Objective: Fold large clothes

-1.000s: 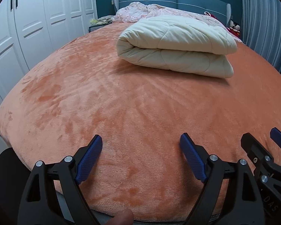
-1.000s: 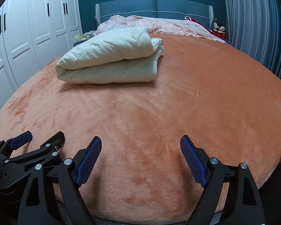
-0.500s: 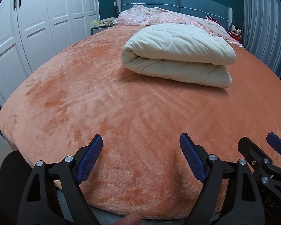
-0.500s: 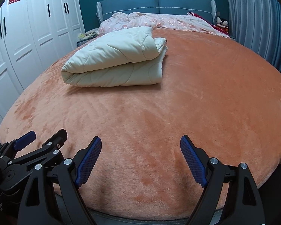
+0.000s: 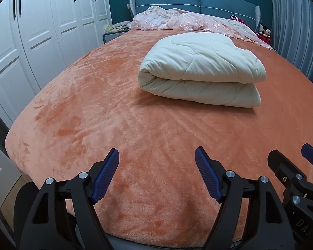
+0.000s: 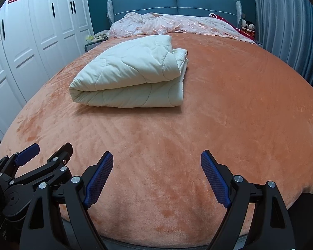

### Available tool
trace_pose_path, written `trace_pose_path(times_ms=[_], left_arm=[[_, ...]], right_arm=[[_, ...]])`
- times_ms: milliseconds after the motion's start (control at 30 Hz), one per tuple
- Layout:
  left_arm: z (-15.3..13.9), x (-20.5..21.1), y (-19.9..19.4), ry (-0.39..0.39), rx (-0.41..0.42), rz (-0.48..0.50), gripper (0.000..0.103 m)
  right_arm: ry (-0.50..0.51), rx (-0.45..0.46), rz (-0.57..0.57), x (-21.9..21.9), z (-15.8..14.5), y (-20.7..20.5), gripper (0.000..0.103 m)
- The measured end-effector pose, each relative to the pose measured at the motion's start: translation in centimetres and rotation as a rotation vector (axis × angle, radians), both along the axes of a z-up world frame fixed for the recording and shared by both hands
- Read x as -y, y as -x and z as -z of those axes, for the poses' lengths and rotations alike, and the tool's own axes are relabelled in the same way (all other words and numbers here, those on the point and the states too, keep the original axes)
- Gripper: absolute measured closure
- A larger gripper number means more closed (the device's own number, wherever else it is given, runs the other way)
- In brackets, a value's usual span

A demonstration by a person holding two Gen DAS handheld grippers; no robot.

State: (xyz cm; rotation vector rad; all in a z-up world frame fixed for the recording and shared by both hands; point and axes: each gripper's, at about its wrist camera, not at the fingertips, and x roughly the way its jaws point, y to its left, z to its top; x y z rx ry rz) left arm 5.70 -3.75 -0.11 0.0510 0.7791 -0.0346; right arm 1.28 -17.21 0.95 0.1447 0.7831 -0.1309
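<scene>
A cream quilted comforter point(image 5: 200, 68) lies folded into a thick bundle on the orange plush bed cover point(image 5: 114, 112); it also shows in the right wrist view point(image 6: 131, 79). My left gripper point(image 5: 156, 170) is open and empty above the bed's foot edge, well short of the bundle. My right gripper point(image 6: 156, 175) is open and empty, also at the foot edge. The right gripper shows at the right edge of the left wrist view point(image 5: 292, 166), and the left gripper at the left edge of the right wrist view point(image 6: 43, 156).
A pink lace cover point(image 5: 187, 20) is bunched at the blue headboard point(image 5: 198, 0). White wardrobe doors point(image 5: 41, 31) line the left side. Grey-blue curtains point(image 5: 298, 20) hang on the right. A nightstand with items point(image 5: 114, 31) stands by the bed's head.
Both grippers have risen and tilted, so the bed's foot edge and more floor show. The folded comforter has not moved. Both grippers stay open.
</scene>
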Motion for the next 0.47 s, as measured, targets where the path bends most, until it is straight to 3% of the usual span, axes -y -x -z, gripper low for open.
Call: trace_pose_path(times_ms=[467], left_arm=[[-0.74, -0.16, -0.69, 0.016, -0.023, 0.005, 0.031]], right_arm=[[0.004, -0.001, 0.001, 0.06, -0.87, -0.38, 0.019]])
